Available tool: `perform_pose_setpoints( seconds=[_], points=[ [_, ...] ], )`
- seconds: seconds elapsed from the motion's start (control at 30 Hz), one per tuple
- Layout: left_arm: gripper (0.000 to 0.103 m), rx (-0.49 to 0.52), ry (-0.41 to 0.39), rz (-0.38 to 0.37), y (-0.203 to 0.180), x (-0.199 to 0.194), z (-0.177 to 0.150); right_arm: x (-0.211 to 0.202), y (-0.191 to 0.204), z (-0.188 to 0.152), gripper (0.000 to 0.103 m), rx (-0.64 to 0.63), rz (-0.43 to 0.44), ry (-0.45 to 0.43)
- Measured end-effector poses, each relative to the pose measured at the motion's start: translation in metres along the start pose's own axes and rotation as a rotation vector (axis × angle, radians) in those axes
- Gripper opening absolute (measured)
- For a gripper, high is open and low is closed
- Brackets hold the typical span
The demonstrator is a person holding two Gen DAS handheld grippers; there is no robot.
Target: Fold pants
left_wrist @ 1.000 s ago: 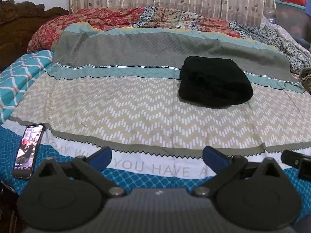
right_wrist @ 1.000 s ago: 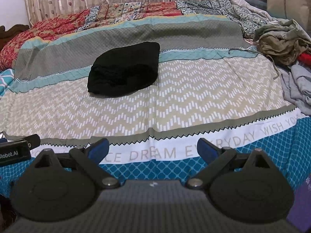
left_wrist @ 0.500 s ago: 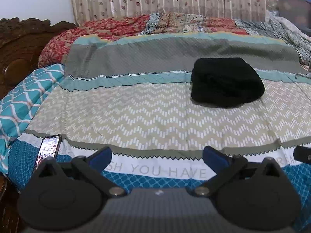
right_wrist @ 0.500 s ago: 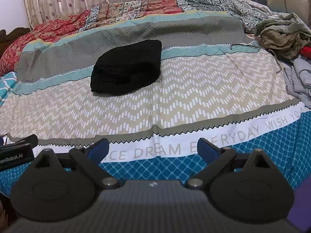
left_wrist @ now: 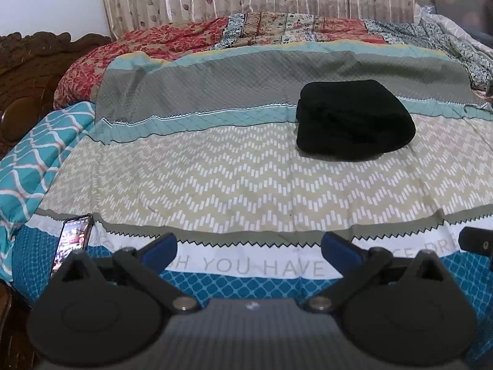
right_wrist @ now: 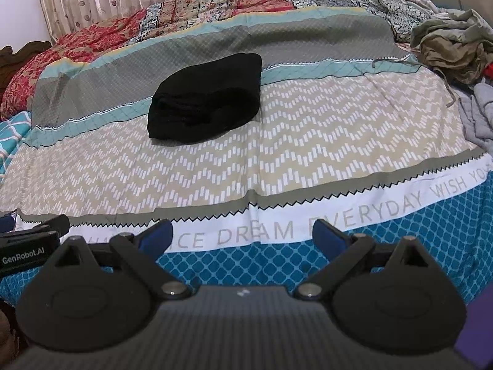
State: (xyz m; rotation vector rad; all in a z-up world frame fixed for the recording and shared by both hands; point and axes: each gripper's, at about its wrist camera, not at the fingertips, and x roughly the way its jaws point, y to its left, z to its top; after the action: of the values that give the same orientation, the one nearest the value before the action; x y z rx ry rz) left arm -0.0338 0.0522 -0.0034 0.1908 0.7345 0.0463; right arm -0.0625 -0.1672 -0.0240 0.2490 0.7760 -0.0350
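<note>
Pants (left_wrist: 354,120) lie folded on the bedsheet (left_wrist: 234,182), well beyond both spread grippers.

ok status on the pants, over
Left gripper open, empty. Right gripper open, empty. Black pants folded on bedsheet, untouched. Nothing between grippers and pants.

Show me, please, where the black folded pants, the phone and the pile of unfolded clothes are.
black folded pants (right_wrist: 206,98): right wrist view, middle of the top.
phone (left_wrist: 74,240): left wrist view, lit screen.
pile of unfolded clothes (right_wrist: 450,49): right wrist view, olive garment.
</note>
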Motion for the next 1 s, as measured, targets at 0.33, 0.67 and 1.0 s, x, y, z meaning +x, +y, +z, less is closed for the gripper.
perform_pose_setpoints(
  seconds=[0.33, 0.67, 1.0],
  points=[
    [0.103, 0.002, 0.035, -0.007, -0.0021, 0.0021, 0.0027, 0.0047, -0.0041, -0.0008, 0.099, 0.010, 0.013, 0.025],
    [0.103, -0.010, 0.040, 0.038, 0.0032, 0.0043, 0.0050, 0.0045, 0.0013, -0.0022, 0.099, -0.028, 0.000, 0.023],
    [0.103, -0.012, 0.083, -0.002, 0.0033, 0.0089, 0.0019, 0.0040, 0.0011, -0.0023, 0.099, -0.034, 0.001, 0.026]
  ],
)
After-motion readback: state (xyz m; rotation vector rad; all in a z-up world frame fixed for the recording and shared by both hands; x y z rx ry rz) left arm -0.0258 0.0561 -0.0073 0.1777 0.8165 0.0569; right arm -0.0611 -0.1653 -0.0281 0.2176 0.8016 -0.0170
